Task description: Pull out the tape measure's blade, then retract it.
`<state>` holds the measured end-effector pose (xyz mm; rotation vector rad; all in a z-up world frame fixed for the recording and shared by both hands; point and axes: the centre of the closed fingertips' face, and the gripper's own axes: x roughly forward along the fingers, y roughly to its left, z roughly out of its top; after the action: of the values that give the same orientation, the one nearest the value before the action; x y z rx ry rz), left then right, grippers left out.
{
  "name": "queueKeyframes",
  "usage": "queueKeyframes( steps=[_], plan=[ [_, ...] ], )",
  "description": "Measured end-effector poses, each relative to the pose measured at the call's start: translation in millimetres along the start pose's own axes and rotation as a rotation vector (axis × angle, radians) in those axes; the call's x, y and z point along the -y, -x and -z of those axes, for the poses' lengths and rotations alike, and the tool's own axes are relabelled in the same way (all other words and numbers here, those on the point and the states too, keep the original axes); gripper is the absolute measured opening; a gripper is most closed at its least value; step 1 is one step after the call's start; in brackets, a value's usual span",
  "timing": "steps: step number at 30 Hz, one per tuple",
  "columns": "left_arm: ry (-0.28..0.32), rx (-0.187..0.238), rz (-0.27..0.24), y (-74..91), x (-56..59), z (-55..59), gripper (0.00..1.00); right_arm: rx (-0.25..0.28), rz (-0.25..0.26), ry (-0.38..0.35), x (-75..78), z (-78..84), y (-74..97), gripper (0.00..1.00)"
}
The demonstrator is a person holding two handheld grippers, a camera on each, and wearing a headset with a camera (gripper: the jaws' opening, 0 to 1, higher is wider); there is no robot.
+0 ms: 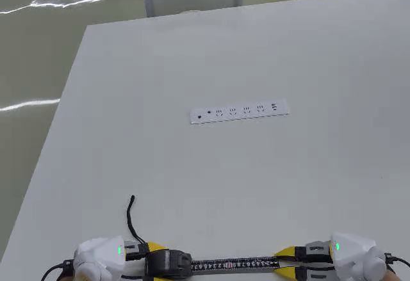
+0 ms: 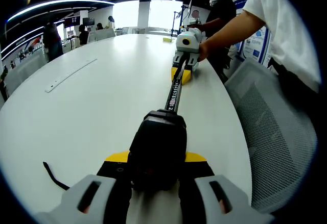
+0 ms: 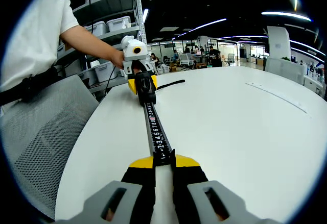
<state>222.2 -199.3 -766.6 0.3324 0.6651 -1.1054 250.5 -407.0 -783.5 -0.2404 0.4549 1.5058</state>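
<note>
This is an open-plan office. A long white desk (image 1: 320, 185) has a power strip (image 1: 239, 111) near its middle and a grey mesh chair (image 3: 36, 132) at its edge. Metal shelving (image 3: 104, 2) holds plastic bins (image 3: 121, 23). Strip lights (image 3: 209, 23) run overhead, and people (image 3: 212, 53) sit at distant workstations.

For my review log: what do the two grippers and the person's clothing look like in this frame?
The left gripper and the right gripper look alike. Each has a rounded white housing with a small green light, grey and black fingers tipped in yellow, and a thin black cable at the rear. The person wears a white short-sleeved shirt.
</note>
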Motion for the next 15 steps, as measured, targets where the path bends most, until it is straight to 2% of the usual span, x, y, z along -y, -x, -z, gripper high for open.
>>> queueKeyframes(
  steps=[15],
  plan=[
    [0.004, -0.002, -0.001, 0.2, 0.3, 0.3, 0.31, -0.004, 0.012, -0.014, 2.8, 5.9, 16.8, 0.09]
  ],
)
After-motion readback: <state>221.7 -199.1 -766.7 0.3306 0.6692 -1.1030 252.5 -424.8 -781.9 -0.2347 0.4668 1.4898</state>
